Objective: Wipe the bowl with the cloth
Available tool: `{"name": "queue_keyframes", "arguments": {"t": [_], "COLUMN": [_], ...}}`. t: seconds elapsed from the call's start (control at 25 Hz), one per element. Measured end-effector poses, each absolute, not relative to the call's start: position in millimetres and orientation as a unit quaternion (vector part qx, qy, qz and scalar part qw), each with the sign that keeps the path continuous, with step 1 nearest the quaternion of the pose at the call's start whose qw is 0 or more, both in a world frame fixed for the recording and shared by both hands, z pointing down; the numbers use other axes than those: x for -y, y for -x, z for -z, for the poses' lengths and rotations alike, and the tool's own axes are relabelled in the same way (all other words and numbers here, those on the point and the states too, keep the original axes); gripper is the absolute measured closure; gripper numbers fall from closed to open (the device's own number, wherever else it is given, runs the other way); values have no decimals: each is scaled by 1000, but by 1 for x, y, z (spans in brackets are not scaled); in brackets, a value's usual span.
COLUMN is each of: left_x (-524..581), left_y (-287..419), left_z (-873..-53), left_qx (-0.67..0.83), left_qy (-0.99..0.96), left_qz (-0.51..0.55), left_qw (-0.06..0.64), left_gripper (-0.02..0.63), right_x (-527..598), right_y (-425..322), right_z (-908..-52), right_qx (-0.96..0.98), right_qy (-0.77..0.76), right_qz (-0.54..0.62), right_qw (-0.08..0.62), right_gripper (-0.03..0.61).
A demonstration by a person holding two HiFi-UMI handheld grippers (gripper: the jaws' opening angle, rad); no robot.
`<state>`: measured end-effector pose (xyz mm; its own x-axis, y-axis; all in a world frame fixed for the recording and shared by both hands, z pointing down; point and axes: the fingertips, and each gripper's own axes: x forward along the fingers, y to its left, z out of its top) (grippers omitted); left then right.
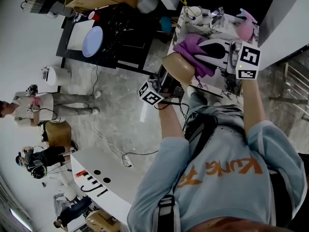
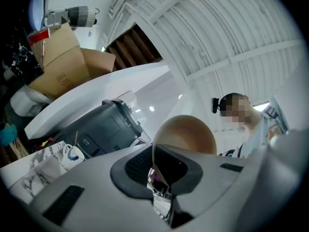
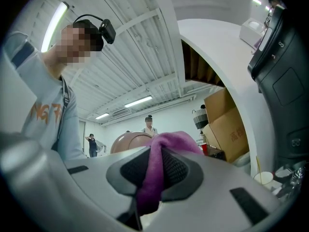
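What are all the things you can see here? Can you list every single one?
bowl: one, tan, held up in front of the person
cloth: one, purple, right beside the bowl
mug: one, white, on the marbled table
plate: one, pale blue, on the black table
cardboard boxes: at least two, brown, behind the black table
other people: at least two, standing on the floor at the left
left gripper: one, grey, shut on the bowl's rim
right gripper: one, grey, shut on the cloth
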<state>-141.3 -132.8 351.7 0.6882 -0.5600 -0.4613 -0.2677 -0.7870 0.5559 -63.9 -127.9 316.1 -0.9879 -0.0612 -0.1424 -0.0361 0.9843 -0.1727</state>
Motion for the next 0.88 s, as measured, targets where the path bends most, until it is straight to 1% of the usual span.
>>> {"name": "queue_keyframes", "arguments": {"t": [0.28, 0.48, 0.56, 0.68, 0.76, 0.88], "left_x": [144, 151, 154, 165, 171, 181], "left_y": [156, 168, 173, 177, 178, 178], "left_z": [-361, -367, -370, -383, -390, -400], "left_qx": [275, 302, 319, 366, 392, 430], "left_qy": [-872, -855, -850, -839, -835, -829], "left_qz": [323, 334, 329, 297, 267, 214], "left_qw": [242, 255, 260, 273, 279, 288], "left_gripper": [584, 584, 584, 584, 584, 584], "right_x": [111, 105, 115, 143, 162, 183], "right_y": [49, 34, 26, 10, 0, -11], "right_z": [-304, -288, -284, -284, -288, -294], "right_qx": [-991, -981, -978, -972, -966, -955], "right_qy": [-28, -51, -20, 70, 137, 224], "right_qz": [82, 87, 90, 93, 90, 77], "right_qw": [106, 166, 185, 205, 202, 177], "right_gripper": [503, 503, 504, 503, 504, 504]}}
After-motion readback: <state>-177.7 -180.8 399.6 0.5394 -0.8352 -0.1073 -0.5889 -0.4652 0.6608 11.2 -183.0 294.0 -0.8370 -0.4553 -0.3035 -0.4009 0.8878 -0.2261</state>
